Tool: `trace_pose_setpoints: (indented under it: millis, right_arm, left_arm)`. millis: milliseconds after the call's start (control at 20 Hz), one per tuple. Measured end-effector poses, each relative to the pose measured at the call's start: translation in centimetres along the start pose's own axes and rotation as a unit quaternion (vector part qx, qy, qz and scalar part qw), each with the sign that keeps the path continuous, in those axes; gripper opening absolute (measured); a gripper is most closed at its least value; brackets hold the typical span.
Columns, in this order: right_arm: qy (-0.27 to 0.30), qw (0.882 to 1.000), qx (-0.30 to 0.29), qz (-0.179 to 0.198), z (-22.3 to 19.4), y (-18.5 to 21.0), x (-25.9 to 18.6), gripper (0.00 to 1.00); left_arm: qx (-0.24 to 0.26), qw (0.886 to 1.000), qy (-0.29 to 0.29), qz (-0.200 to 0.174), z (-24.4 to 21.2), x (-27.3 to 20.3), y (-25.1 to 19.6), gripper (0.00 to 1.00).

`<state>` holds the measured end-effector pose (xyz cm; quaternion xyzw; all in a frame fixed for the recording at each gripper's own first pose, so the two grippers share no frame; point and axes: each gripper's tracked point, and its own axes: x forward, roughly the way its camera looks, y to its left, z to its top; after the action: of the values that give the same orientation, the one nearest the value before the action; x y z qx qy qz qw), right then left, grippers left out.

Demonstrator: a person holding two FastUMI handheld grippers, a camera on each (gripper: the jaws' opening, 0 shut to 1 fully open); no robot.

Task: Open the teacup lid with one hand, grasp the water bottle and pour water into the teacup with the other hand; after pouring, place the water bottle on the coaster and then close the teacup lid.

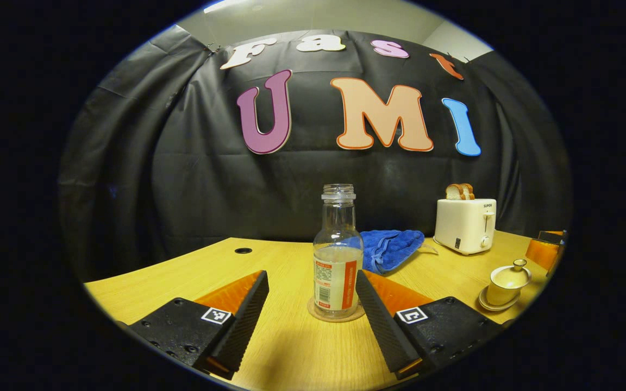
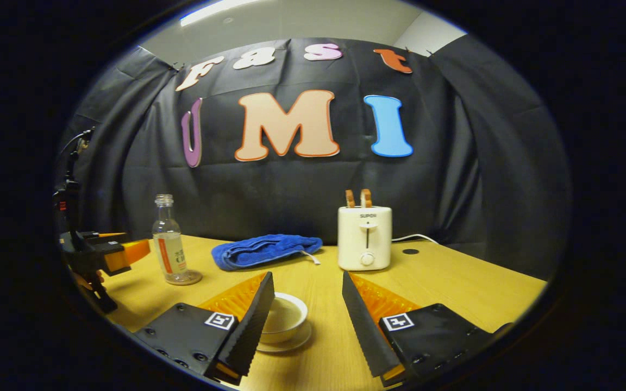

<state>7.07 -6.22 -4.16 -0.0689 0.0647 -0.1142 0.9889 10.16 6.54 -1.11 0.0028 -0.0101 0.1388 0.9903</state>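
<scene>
A clear, uncapped water bottle (image 1: 337, 260) with a red and white label stands upright on a round coaster (image 1: 337, 316), water filling its lower part. My left gripper (image 1: 310, 276) is open, one finger on each side of the bottle and apart from it. The white teacup (image 1: 503, 288) on its saucer sits at the right, with a knobbed lid (image 1: 515, 271) on it. In the right gripper view the teacup (image 2: 287, 317) lies low between the fingers of my open right gripper (image 2: 306, 274), its left part hidden behind one finger. The bottle (image 2: 169, 244) and left gripper (image 2: 109, 252) are far left.
A white toaster (image 1: 465, 224) holding bread slices stands at the back of the wooden table (image 1: 302, 353). A crumpled blue towel (image 1: 392, 247) lies behind the bottle. A cable hole (image 1: 243, 251) sits at the back left. The right gripper (image 1: 549, 247) is at the far right edge.
</scene>
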Motion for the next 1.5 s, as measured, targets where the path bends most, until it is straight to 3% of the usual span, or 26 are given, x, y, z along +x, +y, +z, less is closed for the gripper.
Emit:
trace_pose_setpoints:
  millis: [100,150,200,250,300,400,550,600,750,800,850,950,1000,1200,1250,1300,1350,1500]
  right_arm:
    - [-0.002,0.999,-0.001,-0.04,0.1,-1.5,-0.6,0.87]
    - [-0.003,0.998,-0.002,-0.06,0.2,-2.2,-0.8,0.77]
    - [-0.004,0.997,-0.003,-0.081,0.2,-3.0,-1.0,0.87]
    - [-0.005,0.995,-0.004,-0.098,0.3,-3.6,-1.3,0.78]
    - [-0.005,0.994,-0.004,-0.11,0.3,-4.0,-1.5,0.82]
    - [-0.006,0.992,-0.004,-0.126,0.3,-4.3,-2.0,0.77]
    - [-0.006,0.992,-0.005,-0.128,0.3,-4.1,-2.7,0.77]
    - [-0.006,0.992,-0.005,-0.127,0.3,-4.1,-2.9,0.87]
    - [-0.007,0.991,-0.005,-0.135,0.3,-4.3,-3.4,0.87]
    - [-0.007,0.99,-0.005,-0.138,0.3,-4.4,-3.6,0.77]
    - [-0.008,0.99,-0.005,-0.142,0.3,-4.5,-3.7,0.87]
    - [-0.008,0.99,-0.005,-0.143,0.3,-4.5,-3.8,0.77]
    - [-0.008,0.99,-0.005,-0.144,0.3,-4.5,-3.7,0.87]
    - [-0.008,0.989,-0.005,-0.147,0.3,-4.6,-3.7,0.77]
    - [-0.008,0.989,-0.006,-0.148,0.3,-4.7,-3.7,0.82]
    - [-0.008,0.989,-0.005,-0.15,0.3,-4.8,-3.7,0.77]
    - [-0.008,0.988,-0.006,-0.152,0.4,-4.9,-3.7,0.82]
    - [-0.008,0.988,-0.006,-0.155,0.3,-5.0,-3.8,0.82]
  left_arm:
    - [0.002,1.0,-0.009,0.03,0.5,-1.0,1.1,0.94]
    - [0.0,0.999,-0.002,0.038,0.3,-1.7,1.4,0.93]
    - [0.002,0.999,-0.005,0.044,0.5,-2.2,1.6,0.94]
    - [0.002,0.999,-0.005,0.05,0.6,-2.6,1.8,0.95]
    - [0.002,0.998,-0.003,0.057,0.4,-3.0,2.0,0.95]
    - [0.003,0.997,-0.003,0.075,0.5,-3.8,2.7,0.94]
    - [0.003,0.997,-0.004,0.083,0.7,-4.7,2.9,0.94]
    - [0.003,0.997,-0.005,0.082,0.7,-4.8,2.8,0.94]
    - [0.003,0.997,-0.005,0.076,0.7,-4.9,2.6,0.94]
    - [0.003,0.997,-0.004,0.079,0.7,-5.0,2.8,0.94]
    - [0.003,0.997,-0.005,0.083,0.7,-5.0,3.0,0.94]
    - [0.003,0.996,-0.004,0.084,0.8,-5.0,2.9,0.94]
    - [0.003,0.997,-0.004,0.083,0.7,-5.0,2.9,0.94]
    - [0.003,0.997,-0.004,0.071,0.8,-5.1,2.9,0.94]
    - [0.003,0.998,-0.004,0.066,0.8,-5.1,2.7,0.94]
    - [0.003,0.998,-0.005,0.064,0.8,-5.1,2.7,0.94]
    - [0.004,0.998,-0.004,0.066,0.8,-5.1,2.9,0.94]
    - [0.004,0.997,-0.003,0.075,0.8,-5.2,3.3,0.94]
